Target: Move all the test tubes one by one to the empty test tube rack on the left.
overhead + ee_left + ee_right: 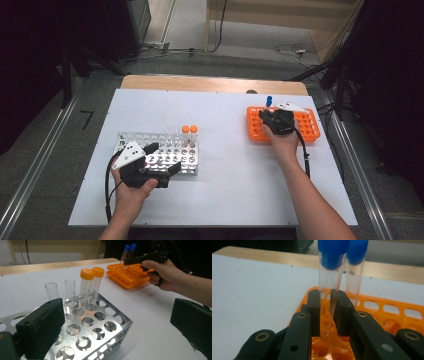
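In the right gripper view, the right gripper (pixel 325 312) has its 2 black jaws closed on a clear plastic tube with a blue screw cap (pixel 331 282). The pads press its lower body from both sides while its tapered tip hangs just above the holes of the orange plastic tube rack (pixel 387 308). The tube is transparent with a thick, ribbed-looking blue cap, and it leans slightly. A second clear blue-capped tube (pixel 355 272) stands just behind it, their caps close together.

In the high view, nearest the person, the left gripper (pixel 161 160) rests at the front edge of the perforated silver metal tube rack (pixel 186 155), jaws spread wide and holding nothing. In the left gripper view, 1 jaw lies over the metal rack's near holes and the other hangs over bare table. That rack holds 2 clear tubes with orange caps (pixel 90 287) and 2 uncapped clear tubes (pixel 61 291) in its far rows; most holes are free.

The white table top (pixel 225 180) lies open between the 2 racks, which stand well apart. The orange rack sits near the table's far right corner, close to the right edge. Beyond the white sheet runs a strip of bare wooden edge (pixel 200 82).
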A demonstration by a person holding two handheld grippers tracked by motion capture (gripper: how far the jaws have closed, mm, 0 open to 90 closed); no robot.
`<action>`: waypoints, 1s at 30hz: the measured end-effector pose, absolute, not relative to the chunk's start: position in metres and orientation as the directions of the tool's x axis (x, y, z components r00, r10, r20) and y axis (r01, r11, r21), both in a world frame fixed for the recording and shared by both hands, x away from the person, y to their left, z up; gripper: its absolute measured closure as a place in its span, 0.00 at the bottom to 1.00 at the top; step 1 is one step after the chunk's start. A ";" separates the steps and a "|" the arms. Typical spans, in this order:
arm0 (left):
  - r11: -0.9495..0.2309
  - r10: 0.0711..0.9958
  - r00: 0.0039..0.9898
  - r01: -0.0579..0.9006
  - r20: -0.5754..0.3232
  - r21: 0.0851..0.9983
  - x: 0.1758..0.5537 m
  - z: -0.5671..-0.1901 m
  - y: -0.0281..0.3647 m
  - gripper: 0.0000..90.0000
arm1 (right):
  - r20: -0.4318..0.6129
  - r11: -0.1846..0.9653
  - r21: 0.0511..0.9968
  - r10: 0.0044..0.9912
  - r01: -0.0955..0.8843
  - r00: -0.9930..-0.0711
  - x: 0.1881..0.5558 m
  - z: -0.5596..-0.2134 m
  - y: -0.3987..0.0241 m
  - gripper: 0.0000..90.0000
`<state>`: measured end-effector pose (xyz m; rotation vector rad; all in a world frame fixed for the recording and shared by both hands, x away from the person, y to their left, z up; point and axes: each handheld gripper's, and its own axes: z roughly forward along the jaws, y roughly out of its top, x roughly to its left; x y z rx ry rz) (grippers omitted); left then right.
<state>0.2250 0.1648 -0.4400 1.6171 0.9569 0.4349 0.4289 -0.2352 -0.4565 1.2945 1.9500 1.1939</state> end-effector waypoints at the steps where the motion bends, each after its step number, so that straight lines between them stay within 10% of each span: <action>1: -0.019 0.771 0.601 0.349 -0.208 0.937 0.225 -0.440 0.165 0.00 | 0.055 0.153 0.880 0.907 0.449 -0.418 0.427 -0.453 -0.237 0.83; 30: -0.048 0.716 0.671 0.321 -0.192 0.946 0.221 -0.428 0.134 0.00 | 0.077 0.228 0.908 0.732 0.351 -0.676 0.300 -0.440 -0.237 0.83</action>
